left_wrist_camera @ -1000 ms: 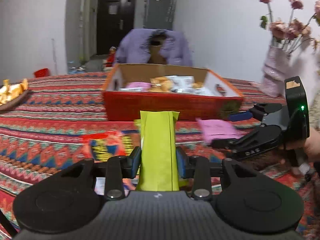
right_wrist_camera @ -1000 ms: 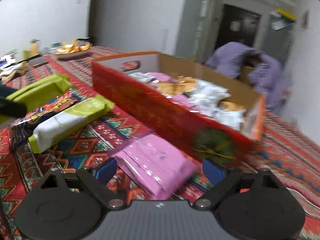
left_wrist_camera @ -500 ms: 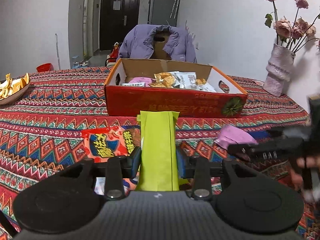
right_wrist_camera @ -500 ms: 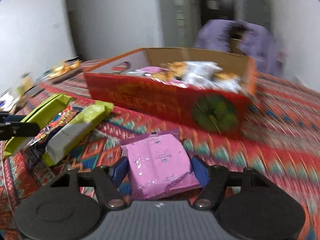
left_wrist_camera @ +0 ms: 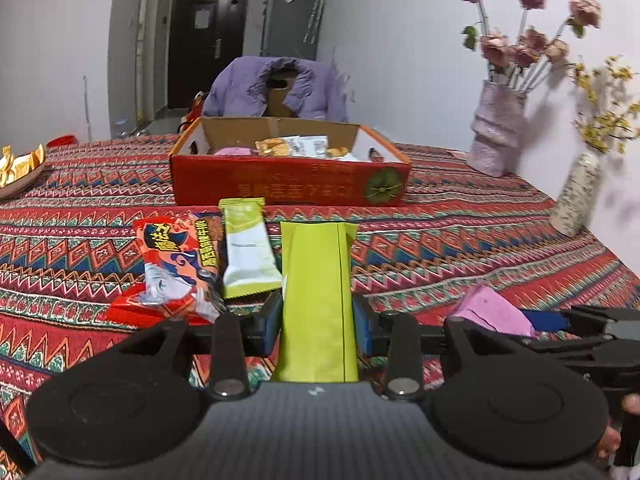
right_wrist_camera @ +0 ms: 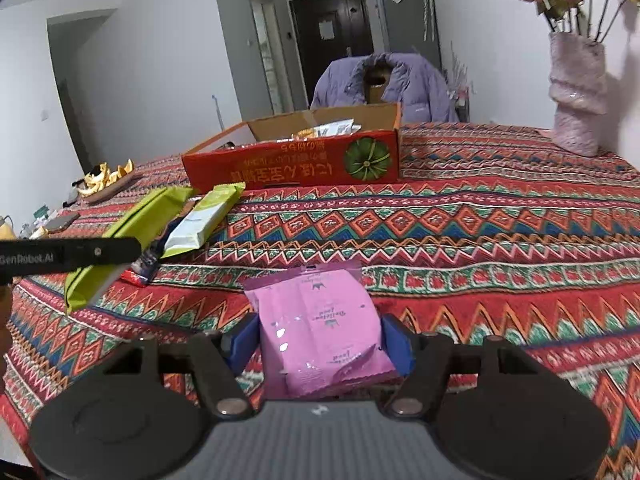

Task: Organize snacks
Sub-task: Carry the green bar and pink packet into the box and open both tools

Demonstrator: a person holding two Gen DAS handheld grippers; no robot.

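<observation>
My left gripper (left_wrist_camera: pixel 318 320) is shut on a long yellow-green packet (left_wrist_camera: pixel 316 276), held above the patterned tablecloth. My right gripper (right_wrist_camera: pixel 320 340) has a pink snack packet (right_wrist_camera: pixel 320 320) between its blue pads; the jaws are closing and the pads press on its sides. An open red cardboard box (left_wrist_camera: pixel 288 190) with several snacks inside stands further back at the middle of the table. In front of the box lie a red-orange packet (left_wrist_camera: pixel 176 256) and a green-and-white bar (left_wrist_camera: pixel 248 248). The right wrist view shows the left gripper's finger (right_wrist_camera: pixel 72 256) at the left edge.
A pink vase of dried roses (left_wrist_camera: pixel 496 136) and a speckled vase with yellow sprigs (left_wrist_camera: pixel 576 196) stand at the right by the wall. A plate of orange peel (left_wrist_camera: pixel 16 168) sits far left. A chair with a purple jacket (left_wrist_camera: pixel 276 88) is behind the box.
The right gripper's jaws closed on the pink packet, it rolled level and drew back from the box. The left gripper with its green packet also pulled back, so the box looks smaller.
</observation>
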